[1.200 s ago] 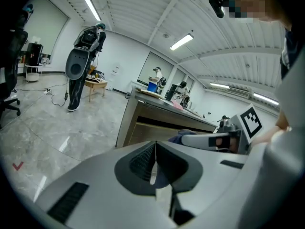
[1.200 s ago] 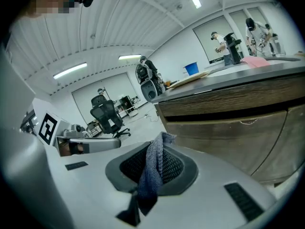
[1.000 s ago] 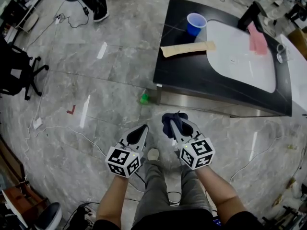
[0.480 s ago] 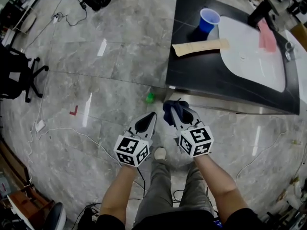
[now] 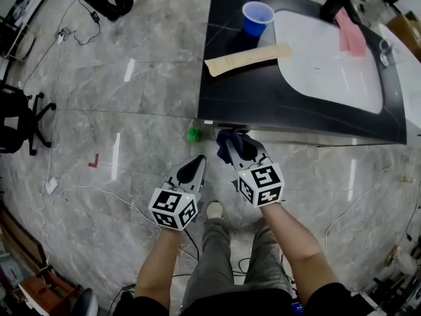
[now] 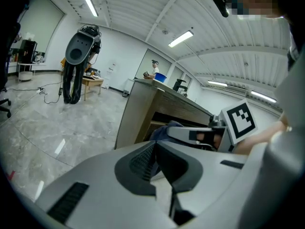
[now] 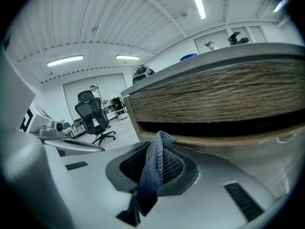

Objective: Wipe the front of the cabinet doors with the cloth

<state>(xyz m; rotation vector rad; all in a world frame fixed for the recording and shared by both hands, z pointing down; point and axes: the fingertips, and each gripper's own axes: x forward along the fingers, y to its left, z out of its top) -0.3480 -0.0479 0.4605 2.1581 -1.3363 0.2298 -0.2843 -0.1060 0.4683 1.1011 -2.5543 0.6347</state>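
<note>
Cloth [image 7: 152, 171], dark blue, sits clamped between the jaws of the right hand-held gripper [image 5: 234, 148], one fold poking past its tips. Just ahead of that gripper stands the wood-grain cabinet front [image 7: 224, 99], under the black counter [image 5: 223, 91]. The left hand-held gripper [image 5: 195, 165], just beside it, is closed on nothing.

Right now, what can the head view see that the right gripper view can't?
Only the head view shows the top of the black counter with its white sink, and the left claw, which is shut with nothing in it. Only the right gripper view shows the wood grain on the cabinet front and the ceiling lights. Both show the right claw pinching the dark blue cloth.
</note>
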